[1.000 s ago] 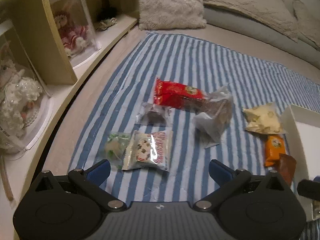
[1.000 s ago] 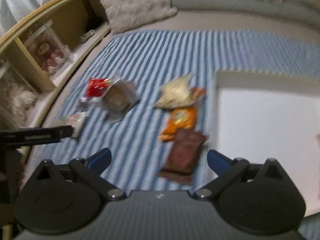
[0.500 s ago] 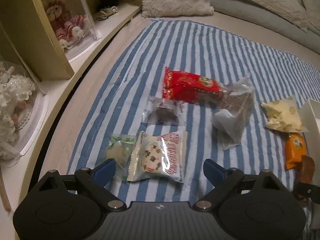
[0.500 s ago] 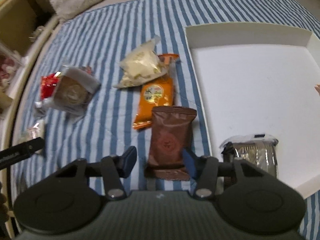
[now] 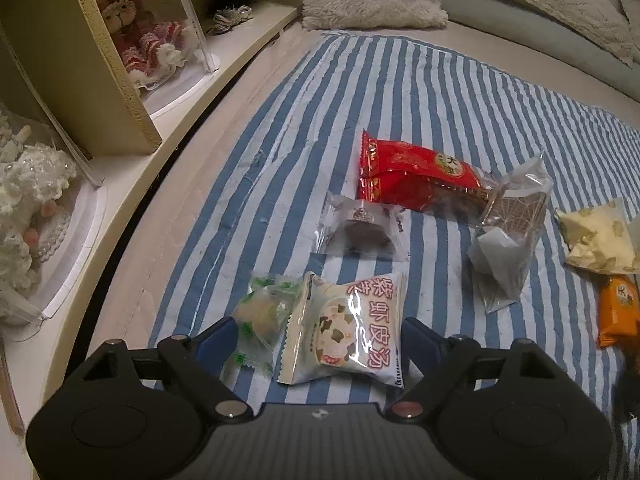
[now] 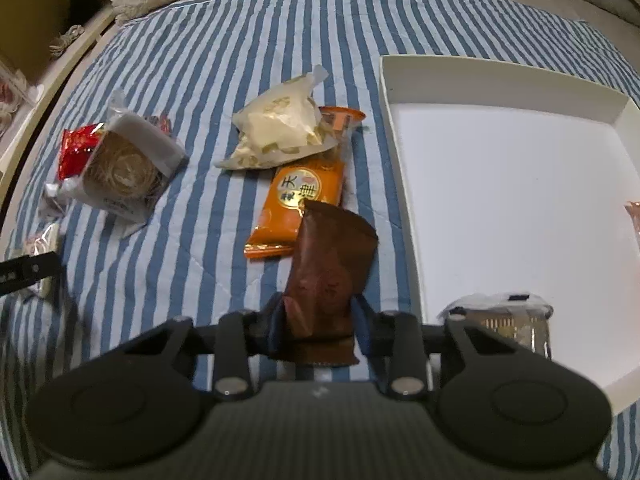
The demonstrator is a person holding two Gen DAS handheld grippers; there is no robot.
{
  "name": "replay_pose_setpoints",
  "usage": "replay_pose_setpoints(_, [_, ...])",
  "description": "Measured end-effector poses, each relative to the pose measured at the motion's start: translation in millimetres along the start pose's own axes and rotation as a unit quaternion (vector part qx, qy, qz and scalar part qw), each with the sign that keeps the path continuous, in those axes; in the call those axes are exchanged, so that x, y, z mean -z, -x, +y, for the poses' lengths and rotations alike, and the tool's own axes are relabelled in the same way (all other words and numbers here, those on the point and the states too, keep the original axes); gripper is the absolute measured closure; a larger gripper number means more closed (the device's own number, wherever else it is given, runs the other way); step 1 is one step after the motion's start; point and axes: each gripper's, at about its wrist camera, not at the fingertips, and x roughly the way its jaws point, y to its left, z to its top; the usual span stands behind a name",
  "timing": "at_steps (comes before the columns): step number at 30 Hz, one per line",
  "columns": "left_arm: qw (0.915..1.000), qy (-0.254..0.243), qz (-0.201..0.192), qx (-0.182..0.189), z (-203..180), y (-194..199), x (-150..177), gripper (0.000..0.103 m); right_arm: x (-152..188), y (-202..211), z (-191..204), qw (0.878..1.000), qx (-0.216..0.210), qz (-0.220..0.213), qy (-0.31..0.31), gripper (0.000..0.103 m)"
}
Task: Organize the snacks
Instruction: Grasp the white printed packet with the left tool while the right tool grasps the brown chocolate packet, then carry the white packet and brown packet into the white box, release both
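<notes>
I am at the pick-up step: my right gripper (image 6: 316, 320) is closing on the brown packet (image 6: 330, 264), pads pressing its sides beside the white tray (image 6: 404, 128). My left gripper (image 5: 320, 336), jaws wide and closing, straddles 2 packets untouched: white soup packet (image 5: 352, 328), green-speckled candy (image 5: 264, 312). Next I judge a lift into the tray, which holds 1 silvery packet (image 6: 504, 320).

White soup packet (image 5: 352, 328) reads "紫虾皮汤"; orange packet (image 6: 298, 200) and red packet (image 5: 416, 176) each show "天".
</notes>
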Motion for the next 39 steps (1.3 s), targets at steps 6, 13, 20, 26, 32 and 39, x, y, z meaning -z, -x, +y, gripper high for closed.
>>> replay_pose_setpoints(6, [0.9999,0.005,-0.002,-0.011,-0.2,-0.1,-1.4,0.022,-2.7,5.7,-3.9,1.0,-0.013,-0.002,0.0,0.069])
replay_pose_setpoints(13, [0.9999,0.008,-0.011,-0.009,-0.5,5.5,-2.7,0.038,-6.2,11.8,-6.5,1.0,-0.026,-0.009,0.006,0.072])
replay_pose_setpoints(20, [0.9998,-0.007,-0.012,0.011,-10.5,21.7,0.9,0.062,-6.5,24.2,-10.9,0.999,-0.043,-0.017,0.006,0.077])
replay_pose_setpoints(26, [0.9998,-0.014,-0.01,0.009,-13.0,32.0,8.7,0.065,-1.6,41.3,-18.2,0.998,-0.058,-0.032,0.013,0.079])
replay_pose_setpoints(32, [0.9992,-0.016,-0.028,0.023,-20.0,52.1,11.1,0.065,2.3,58.3,-23.2,0.996,-0.07,-0.05,0.026,0.08])
replay_pose_setpoints(39, [0.9965,-0.043,-0.055,0.047,-44.6,90.5,19.6,0.065,5.0,78.6,-27.2,0.992,-0.089,-0.072,0.054,0.08])
